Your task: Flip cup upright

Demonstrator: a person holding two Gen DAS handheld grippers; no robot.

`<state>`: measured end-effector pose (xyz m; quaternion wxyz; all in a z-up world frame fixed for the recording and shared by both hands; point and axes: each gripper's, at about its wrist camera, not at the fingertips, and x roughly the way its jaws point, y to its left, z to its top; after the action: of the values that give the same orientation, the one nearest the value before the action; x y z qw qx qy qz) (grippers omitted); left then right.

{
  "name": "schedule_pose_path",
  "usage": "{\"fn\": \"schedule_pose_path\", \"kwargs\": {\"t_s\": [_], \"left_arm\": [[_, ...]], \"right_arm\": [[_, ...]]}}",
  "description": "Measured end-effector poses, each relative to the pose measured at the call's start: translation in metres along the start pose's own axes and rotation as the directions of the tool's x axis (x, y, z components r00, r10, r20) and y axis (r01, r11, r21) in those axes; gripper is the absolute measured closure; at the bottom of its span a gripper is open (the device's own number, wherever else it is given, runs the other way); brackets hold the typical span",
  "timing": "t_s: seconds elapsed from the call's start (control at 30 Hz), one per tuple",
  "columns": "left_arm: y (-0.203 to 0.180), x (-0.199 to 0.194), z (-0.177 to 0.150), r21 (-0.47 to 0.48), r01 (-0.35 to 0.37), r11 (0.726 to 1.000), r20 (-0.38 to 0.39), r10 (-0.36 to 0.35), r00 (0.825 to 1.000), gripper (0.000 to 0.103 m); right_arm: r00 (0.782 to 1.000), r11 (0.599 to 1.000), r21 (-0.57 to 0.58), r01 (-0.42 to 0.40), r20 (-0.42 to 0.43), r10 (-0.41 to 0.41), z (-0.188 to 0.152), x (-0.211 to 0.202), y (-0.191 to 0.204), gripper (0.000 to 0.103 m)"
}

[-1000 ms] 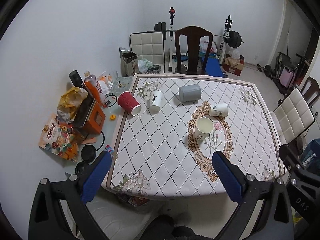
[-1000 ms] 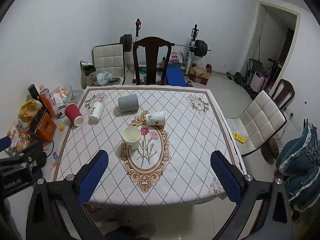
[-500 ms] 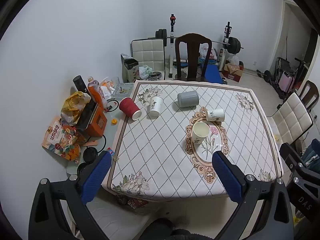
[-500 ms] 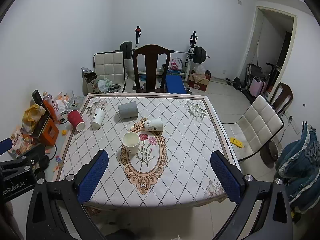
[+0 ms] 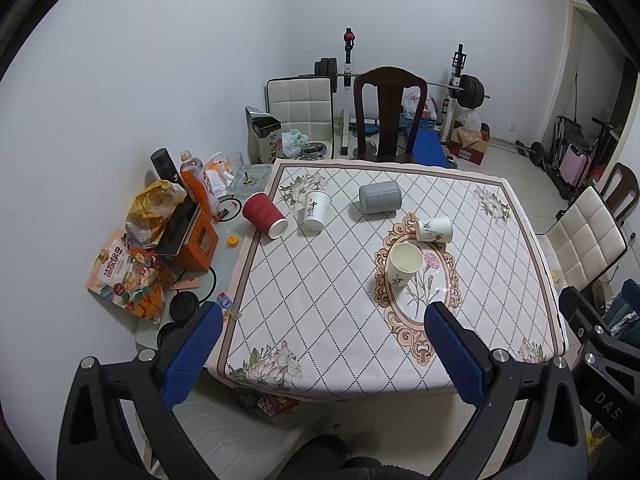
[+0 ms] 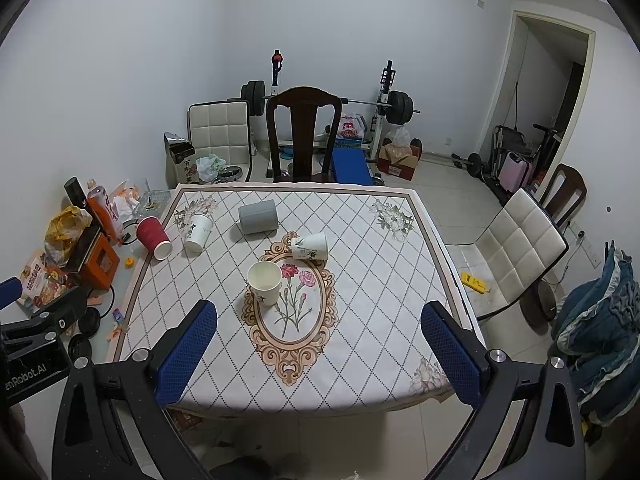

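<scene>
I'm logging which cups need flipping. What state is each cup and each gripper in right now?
red cup: on its side, mouth toward camera
white cup with black lettering: looks tilted or lying, unclear
grey cup: on its side
white cup with green print: on its side
cream cup: upright, mouth up
left gripper: open, empty
right gripper: open, empty

White walls, tiled floor point(image 6: 448, 184), dark wooden chair point(image 6: 303, 132), barbell rack point(image 6: 384, 92)

Room clutter around my desk point(image 5: 320, 320)

A dark wooden chair point(image 5: 390, 112) faces me; barbell rack point(image 6: 384, 100) behind it, snack bags point(image 5: 128, 276) piled left, white chair point(image 6: 516, 248) right.
</scene>
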<state>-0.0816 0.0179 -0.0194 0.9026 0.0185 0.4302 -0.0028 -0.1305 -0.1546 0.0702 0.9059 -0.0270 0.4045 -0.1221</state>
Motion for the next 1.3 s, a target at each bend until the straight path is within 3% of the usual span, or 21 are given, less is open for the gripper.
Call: {"fn": "schedule_pose_path", "kwargs": {"t_s": [1.3], "left_arm": [[0.005,-0.005,-0.002,-0.005,0.001,1.000,0.008,-0.001,1.000,0.000]], "right_arm": [[1.000,1.000,-0.003,-0.011,0.014,0.011,0.003,-0.011,0.012,0.000]]}}
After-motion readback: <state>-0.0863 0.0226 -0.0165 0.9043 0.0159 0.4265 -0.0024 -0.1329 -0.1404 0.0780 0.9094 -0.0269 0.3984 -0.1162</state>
